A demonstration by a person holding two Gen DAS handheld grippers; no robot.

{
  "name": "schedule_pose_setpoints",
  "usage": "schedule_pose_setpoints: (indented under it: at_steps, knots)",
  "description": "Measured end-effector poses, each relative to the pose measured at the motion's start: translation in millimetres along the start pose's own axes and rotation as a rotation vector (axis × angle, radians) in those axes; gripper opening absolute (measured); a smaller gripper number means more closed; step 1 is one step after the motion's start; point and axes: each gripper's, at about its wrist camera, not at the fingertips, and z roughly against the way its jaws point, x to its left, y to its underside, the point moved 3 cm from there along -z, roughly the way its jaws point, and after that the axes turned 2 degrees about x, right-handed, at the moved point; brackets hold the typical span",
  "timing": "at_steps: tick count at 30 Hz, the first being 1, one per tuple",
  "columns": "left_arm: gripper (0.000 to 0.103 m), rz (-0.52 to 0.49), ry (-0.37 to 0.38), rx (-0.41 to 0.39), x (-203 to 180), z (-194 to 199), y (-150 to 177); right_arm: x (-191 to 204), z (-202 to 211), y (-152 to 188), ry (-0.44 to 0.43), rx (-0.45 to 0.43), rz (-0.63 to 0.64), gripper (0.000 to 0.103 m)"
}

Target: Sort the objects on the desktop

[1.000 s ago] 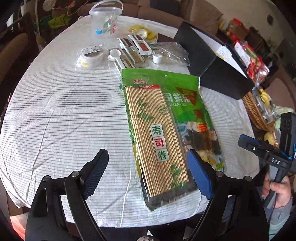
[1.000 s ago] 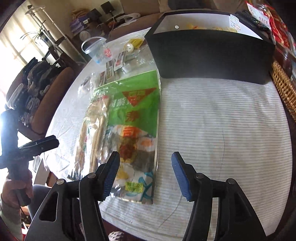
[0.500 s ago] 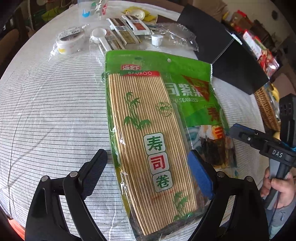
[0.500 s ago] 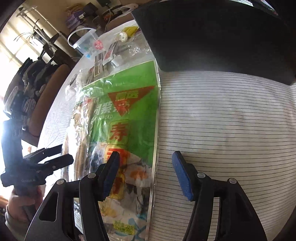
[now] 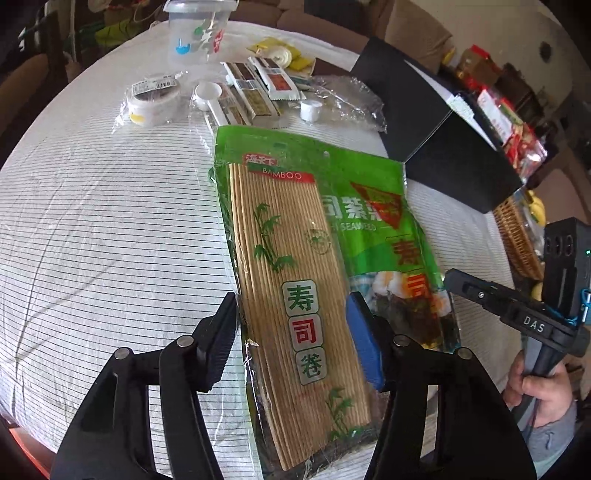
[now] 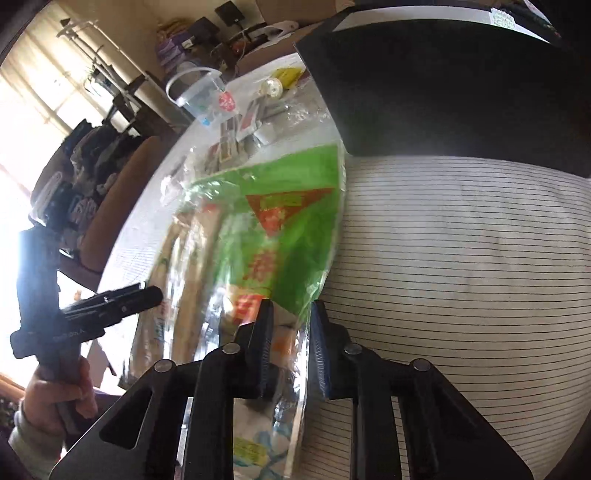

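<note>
Green plastic wraps the sushi kit packet [image 5: 325, 258], a flat bag with a bamboo rolling mat showing through its left half and seaweed sheets printed on its right. It lies lengthwise on the striped cloth of the table [image 5: 103, 229], its lower end reaching the near edge, which is probably why both tools come at it from that side.

The right gripper [image 6: 291, 343] has its jaws narrowed around the packet's right-hand margin near the near edge; the film bulges up between them, so they appear to be pinching it, and the blur of the bag suggests it is being lifted or tugged. A thin, floppy bag needs such an edge grip, since it offers nothing else to hold.

The left gripper [image 5: 291, 332] hangs over the mat portion with its jaws spread to either side of the bamboo strip, not pressing it; I judge it is set to steady or take the stiffer half.

Just beyond the packet's right far corner stands a black box [image 5: 450, 140], open-topped, the likely bin for sorted things. Toward the far edge lie sauce sachets [image 5: 258, 92], a tape roll [image 5: 153, 99], a small white cap [image 5: 309, 110] and a clear tub [image 5: 199, 33], all still loose.
</note>
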Motion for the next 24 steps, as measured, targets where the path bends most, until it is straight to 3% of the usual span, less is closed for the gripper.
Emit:
schedule_pose_setpoints:
  at_steps: [6,9,12,15,20,24]
  knots:
    - [0.056,-0.009,0.076,0.012,-10,4,2,5,2,7,0.001,0.017,0.003,0.023]
    - [0.056,0.014,0.119,0.016,-10,2,1,1,-1,10,0.069,0.048,0.007,0.037]
    - [0.067,0.027,0.141,0.023,-9,-3,2,-2,-5,13,0.110,0.058,0.026,0.037]
    - [0.071,0.059,0.230,0.007,-8,2,3,-6,-9,15,0.137,0.066,0.031,0.038]
    - [0.071,0.124,0.379,-0.006,-15,21,-3,1,-15,18,0.171,0.075,0.080,0.048]
    - [0.071,0.110,0.413,-0.010,-28,31,-14,7,-11,20,0.282,0.074,0.134,0.049]
